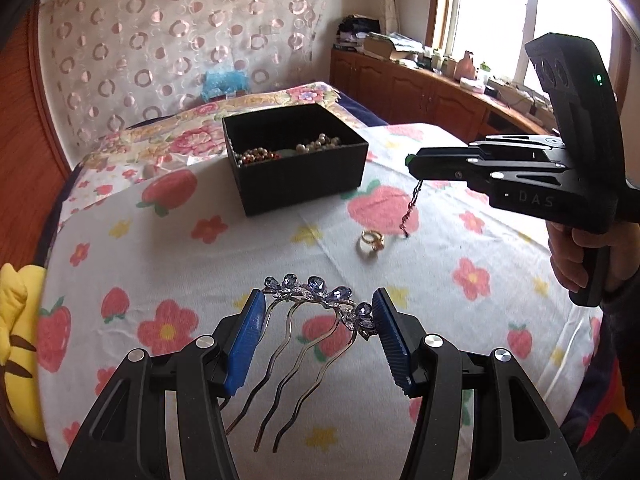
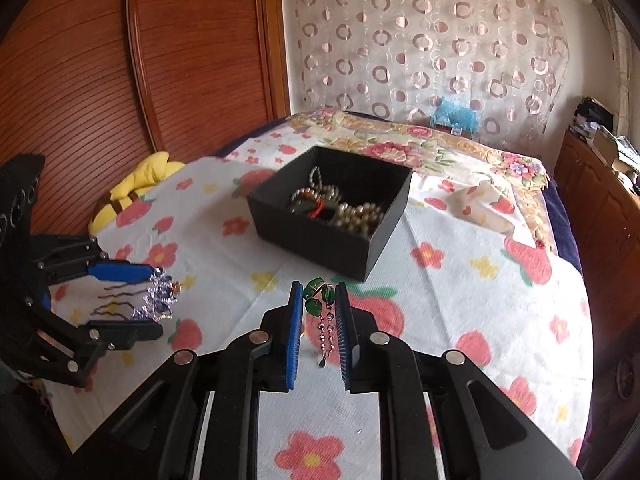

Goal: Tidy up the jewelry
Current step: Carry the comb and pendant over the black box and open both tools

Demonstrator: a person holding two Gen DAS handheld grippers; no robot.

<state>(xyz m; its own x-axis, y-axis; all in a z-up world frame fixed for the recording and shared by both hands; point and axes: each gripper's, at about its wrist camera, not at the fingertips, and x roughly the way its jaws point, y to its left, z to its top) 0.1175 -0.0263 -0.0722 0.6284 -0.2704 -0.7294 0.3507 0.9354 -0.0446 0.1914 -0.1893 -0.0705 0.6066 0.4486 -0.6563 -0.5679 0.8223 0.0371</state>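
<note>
Gripping a jewelled hair comb (image 1: 316, 300) between left fingers (image 1: 248, 336), right fingers (image 2: 297, 328) pinching a green pendant (image 2: 318, 300)

We see daylight pouring through the overexposed white window (image 1: 492, 20) at the upper right of the left wrist view, its panes blown out to blank glare. The white strawberry-print bedsheet (image 1: 240, 248) is evenly lit, with only a soft shadow along the near wall of the black cardboard jewelry box (image 1: 296, 184). In the right wrist view the ribbed reddish-brown wooden wardrobe door (image 2: 200, 40) sits dimmer. Both views bend strongly at the edges and darken to black at the corners. The circle-patterned sheer curtain (image 2: 432, 40) looks slightly soft, and fine detail is grainy.
</note>
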